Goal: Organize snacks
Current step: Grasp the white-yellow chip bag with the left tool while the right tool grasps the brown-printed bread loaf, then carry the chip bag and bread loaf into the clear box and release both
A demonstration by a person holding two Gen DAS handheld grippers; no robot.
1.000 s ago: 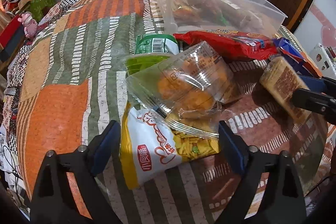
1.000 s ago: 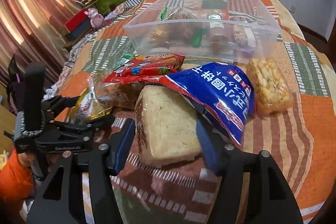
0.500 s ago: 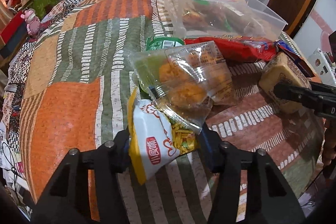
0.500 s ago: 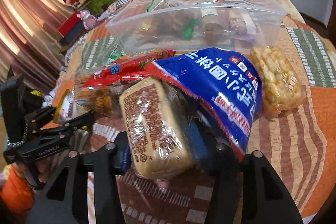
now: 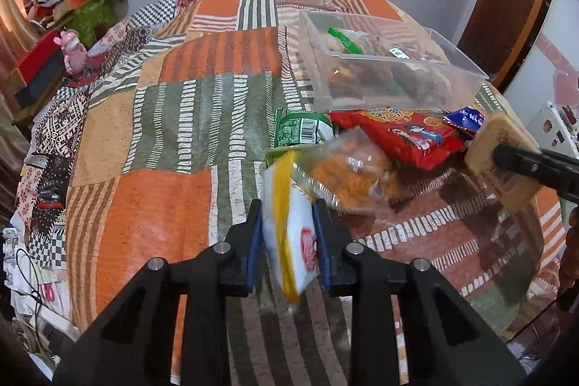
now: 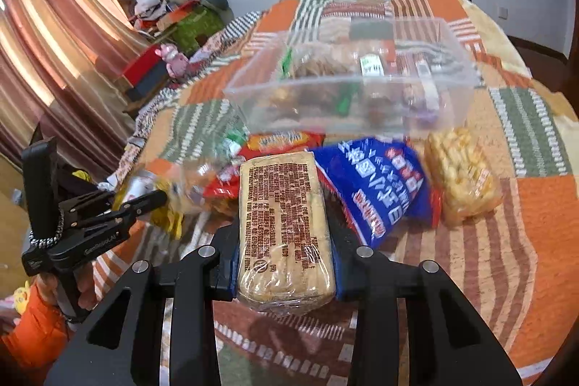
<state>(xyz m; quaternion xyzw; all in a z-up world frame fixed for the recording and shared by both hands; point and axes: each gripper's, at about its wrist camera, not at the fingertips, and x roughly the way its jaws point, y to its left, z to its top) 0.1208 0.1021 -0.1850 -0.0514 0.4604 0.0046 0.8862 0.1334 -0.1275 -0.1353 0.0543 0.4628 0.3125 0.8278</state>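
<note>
Left wrist view: left gripper [image 5: 287,234] is nearly closed, blue pads clamped on the white-and-yellow snack bag [image 5: 289,243], held edge-up over the patchwork quilt [image 5: 163,205]. Touching the bag's far end is a clear pack of orange puffs [image 5: 351,172]; beyond it a green packet [image 5: 302,131] w/ barcode and a red snack bag [image 5: 405,134]. Clear plastic bin [image 5: 394,78], already holding snacks, sits toward the quilt's far right. At right edge, a black finger presses the tan cracker block [image 5: 501,161].

Right wrist view: right gripper [image 6: 286,259] is closed partway, pads gripping the cracker block [image 6: 284,227] on both sides. Only here: blue snack bag [image 6: 376,183] fully seen, just right of the block, and a yellow puffed-snack pack [image 6: 461,176] beside it. Bin [image 6: 347,89] behind them. Left gripper [image 6: 108,216] at left edge, pinching the bag [image 6: 166,205].
</note>
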